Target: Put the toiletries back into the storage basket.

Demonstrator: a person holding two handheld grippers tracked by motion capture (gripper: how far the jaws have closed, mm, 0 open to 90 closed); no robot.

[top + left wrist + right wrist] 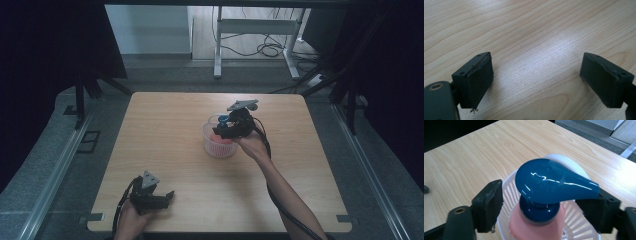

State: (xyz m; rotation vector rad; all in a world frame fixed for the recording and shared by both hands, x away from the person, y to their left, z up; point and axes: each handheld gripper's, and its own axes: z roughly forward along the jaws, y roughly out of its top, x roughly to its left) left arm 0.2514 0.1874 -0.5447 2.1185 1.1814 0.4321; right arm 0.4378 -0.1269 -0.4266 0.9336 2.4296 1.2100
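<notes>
My left gripper sits low at the near left edge of the surface, held in my left hand, its jaws spread wide with only bare wood grain between them in the left gripper view. My right gripper is out over the middle of the surface, right hand behind it, and its jaws stand apart on either side of a pump bottle; whether either pad touches it I cannot tell. The bottle has a glossy blue pump head with raised lettering, a blue collar below it and a pink body, and it stands upright inside a small white slotted basket resting on the surface a little right of centre.

The surface is a pale wood-grain board with rounded corners, lit with a soft sheen. Round it runs grey flooring with metal rails along both sides. Dark curtains hang at left and right. Beyond the far edge stands a white metal frame on a lighter floor, with black cables coiled beneath it.
</notes>
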